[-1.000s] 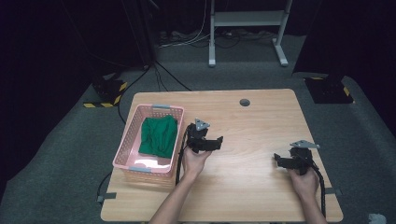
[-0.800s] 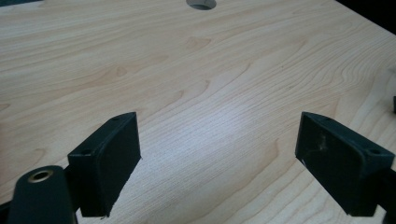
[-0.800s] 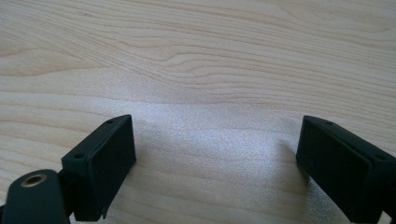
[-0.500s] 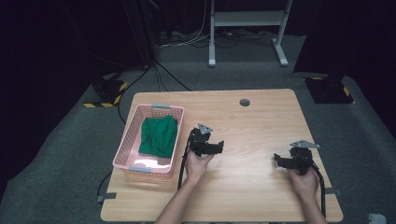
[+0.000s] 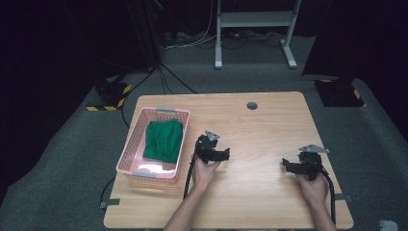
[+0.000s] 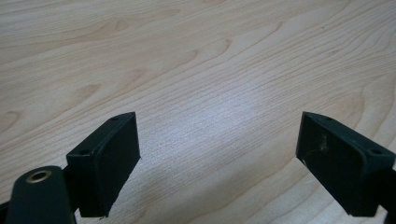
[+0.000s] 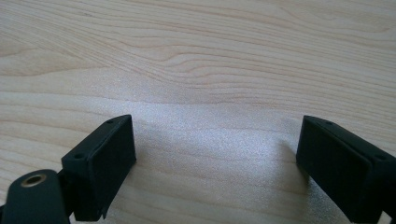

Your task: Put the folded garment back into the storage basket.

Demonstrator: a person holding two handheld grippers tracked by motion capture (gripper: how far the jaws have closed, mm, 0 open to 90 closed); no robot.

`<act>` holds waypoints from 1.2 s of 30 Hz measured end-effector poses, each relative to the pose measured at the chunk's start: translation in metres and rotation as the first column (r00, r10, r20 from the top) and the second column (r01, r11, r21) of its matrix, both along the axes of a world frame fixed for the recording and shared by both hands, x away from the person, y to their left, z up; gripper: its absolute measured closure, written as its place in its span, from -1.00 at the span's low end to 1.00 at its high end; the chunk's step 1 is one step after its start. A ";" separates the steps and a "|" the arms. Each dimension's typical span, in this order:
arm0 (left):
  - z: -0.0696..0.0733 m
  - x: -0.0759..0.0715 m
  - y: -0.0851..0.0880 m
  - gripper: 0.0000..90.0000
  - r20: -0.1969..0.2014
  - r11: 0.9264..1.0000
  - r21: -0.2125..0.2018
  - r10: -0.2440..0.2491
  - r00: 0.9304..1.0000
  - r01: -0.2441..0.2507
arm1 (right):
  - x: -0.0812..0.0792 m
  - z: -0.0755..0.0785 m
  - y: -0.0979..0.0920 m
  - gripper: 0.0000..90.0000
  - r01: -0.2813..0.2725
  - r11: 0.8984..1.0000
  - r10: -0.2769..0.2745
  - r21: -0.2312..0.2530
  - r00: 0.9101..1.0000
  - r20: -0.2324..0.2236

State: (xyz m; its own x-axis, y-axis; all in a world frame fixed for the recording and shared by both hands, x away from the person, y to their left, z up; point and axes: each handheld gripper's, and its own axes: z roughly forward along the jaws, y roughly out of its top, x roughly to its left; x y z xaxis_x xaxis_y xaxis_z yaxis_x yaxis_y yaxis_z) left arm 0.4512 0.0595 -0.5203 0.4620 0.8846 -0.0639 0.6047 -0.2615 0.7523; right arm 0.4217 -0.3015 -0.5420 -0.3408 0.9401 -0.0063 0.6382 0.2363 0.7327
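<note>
Hands come in from six o'clock, each carrying a black two-jaw tool. Left hand-held gripper (image 5: 223, 154) is spread wide over bare wood, nothing between its matte, blocky rubber pads (image 6: 109, 163). Right hand-held gripper (image 5: 287, 165) sits at four o'clock, also spread and pinching nothing. Beneath them lies the pale, smooth wooden counter (image 5: 269, 125) with wavy grain. At nine o'clock stands the pink plastic lattice basket (image 5: 166, 112), with the crumpled green cloth (image 5: 162, 140) lying soft inside it. Risk, as I read it: a reach for that cloth could snag a jaw on the basket's rim or slots and drag the light basket toward the counter's edge.
</note>
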 end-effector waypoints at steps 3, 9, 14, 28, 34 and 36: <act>-0.004 0.002 -0.002 -0.71 -0.009 1.000 0.018 0.008 1.000 -0.007 | 0.000 0.000 0.000 -0.74 -0.001 1.000 0.001 0.000 1.000 0.000; -0.010 0.005 -0.002 -0.71 -0.023 0.999 0.034 0.021 0.999 -0.020 | 0.000 0.000 0.000 -0.74 -0.002 1.000 0.002 0.000 1.000 0.000; -0.015 0.007 0.000 -0.71 -0.032 0.998 0.051 0.035 0.999 -0.033 | 0.000 0.000 0.000 -0.74 -0.003 1.000 0.003 0.000 1.000 0.000; -0.022 0.004 0.005 -0.75 0.001 0.997 0.072 0.035 0.999 -0.035 | 0.000 0.000 0.000 -0.74 -0.004 1.000 0.004 0.000 1.000 0.000; -0.023 0.004 0.006 -0.76 -0.002 0.996 0.069 0.053 0.999 -0.053 | 0.000 0.000 0.000 -0.74 -0.004 1.000 0.004 0.000 1.000 0.000; -0.023 0.004 0.006 -0.76 -0.002 0.996 0.070 0.053 0.999 -0.053 | 0.000 0.000 0.000 -0.74 -0.005 1.000 0.005 0.000 1.000 0.000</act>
